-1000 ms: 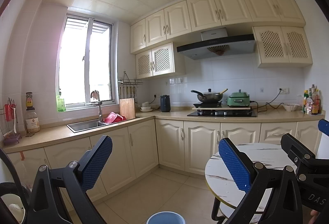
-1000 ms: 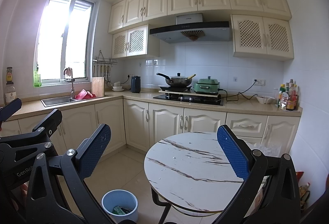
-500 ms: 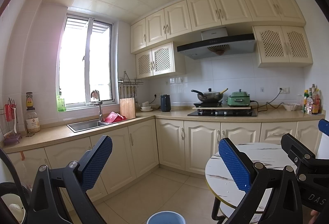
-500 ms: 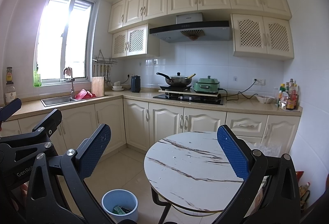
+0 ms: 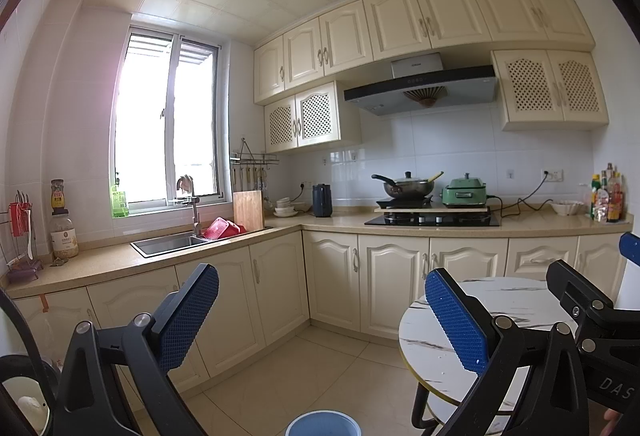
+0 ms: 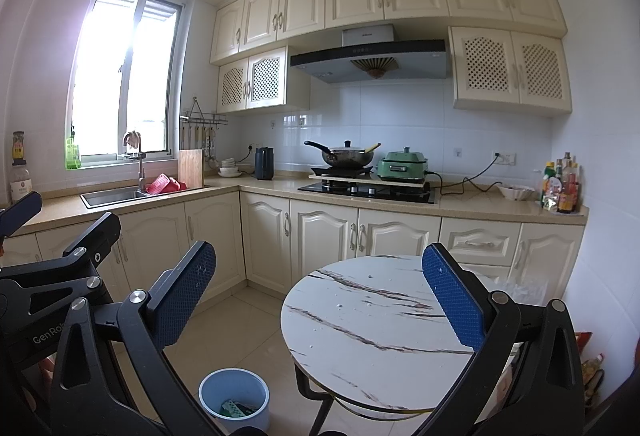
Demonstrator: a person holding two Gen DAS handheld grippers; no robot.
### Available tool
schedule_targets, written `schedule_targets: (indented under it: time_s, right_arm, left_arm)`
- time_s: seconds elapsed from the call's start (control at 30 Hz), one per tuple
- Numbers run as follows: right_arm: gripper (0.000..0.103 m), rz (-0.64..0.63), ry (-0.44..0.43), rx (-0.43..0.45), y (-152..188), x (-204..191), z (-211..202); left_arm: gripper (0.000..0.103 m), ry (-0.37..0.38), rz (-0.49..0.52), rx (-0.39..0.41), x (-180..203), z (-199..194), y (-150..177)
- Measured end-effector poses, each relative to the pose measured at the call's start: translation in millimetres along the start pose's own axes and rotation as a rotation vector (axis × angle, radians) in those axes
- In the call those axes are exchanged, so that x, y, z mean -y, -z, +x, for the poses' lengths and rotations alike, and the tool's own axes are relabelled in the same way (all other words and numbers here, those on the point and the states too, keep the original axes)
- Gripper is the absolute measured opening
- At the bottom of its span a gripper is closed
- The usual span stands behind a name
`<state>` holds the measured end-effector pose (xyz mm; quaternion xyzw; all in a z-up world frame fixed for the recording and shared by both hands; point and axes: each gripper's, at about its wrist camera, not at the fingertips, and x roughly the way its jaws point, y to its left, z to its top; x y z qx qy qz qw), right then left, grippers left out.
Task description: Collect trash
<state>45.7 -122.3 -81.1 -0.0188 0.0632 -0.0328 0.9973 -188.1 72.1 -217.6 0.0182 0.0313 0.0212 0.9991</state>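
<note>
A light blue trash bin stands on the floor left of the round marble table; it holds some green and white scraps. Its rim also shows in the left wrist view at the bottom edge. My left gripper is open and empty, held in the air above the floor. My right gripper is open and empty, held above the table's near edge. The left gripper also shows in the right wrist view at the left.
L-shaped counter with cream cabinets runs along the back. On it are a sink, a red basket, a cutting board, a kettle, a wok, a green cooker and bottles.
</note>
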Motion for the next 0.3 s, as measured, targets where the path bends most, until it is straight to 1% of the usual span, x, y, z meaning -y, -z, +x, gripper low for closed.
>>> schedule_targets:
  time_s: [0.3]
  right_arm:
    - [0.103, 0.007, 0.000, -0.003, 3.3, 2.6, -0.2]
  left_arm:
    - [0.102, 0.002, 0.004, 0.000, -3.2, 0.1, 1.5]
